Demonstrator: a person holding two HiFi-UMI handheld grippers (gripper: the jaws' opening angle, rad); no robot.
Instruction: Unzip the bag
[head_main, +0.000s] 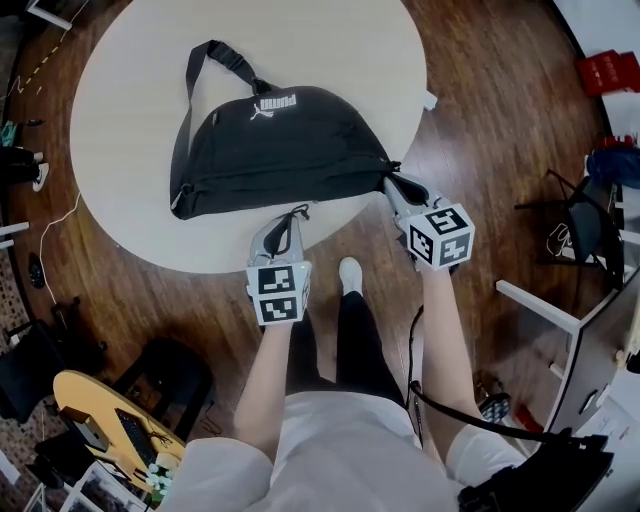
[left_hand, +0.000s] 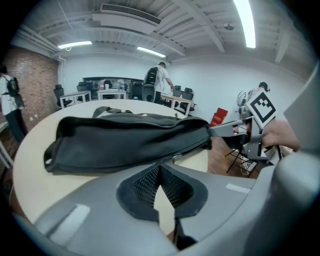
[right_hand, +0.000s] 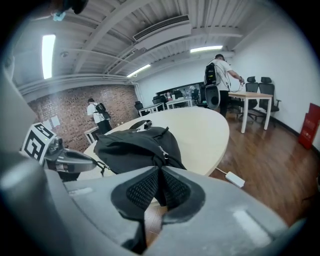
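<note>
A black Puma bag (head_main: 270, 145) lies on the round pale table (head_main: 130, 90), its strap (head_main: 205, 60) trailing toward the far side. My left gripper (head_main: 298, 213) is at the bag's near edge, shut on the zipper pull's black cord (head_main: 299, 210). In the left gripper view the jaws (left_hand: 160, 164) are closed and the metal pull (left_hand: 176, 157) shows just beyond the tips. My right gripper (head_main: 392, 180) is shut on the bag's right end, with black fabric (right_hand: 159, 186) pinched between its pads. The right gripper view also shows the left gripper (right_hand: 92, 162) with the cord at its tip.
The table edge runs just under both grippers, with wood floor below. A white power adapter (right_hand: 234, 179) lies on the floor by the table. A red crate (head_main: 610, 70) and a chair (head_main: 585, 215) stand to the right. People (left_hand: 159, 80) stand at desks in the background.
</note>
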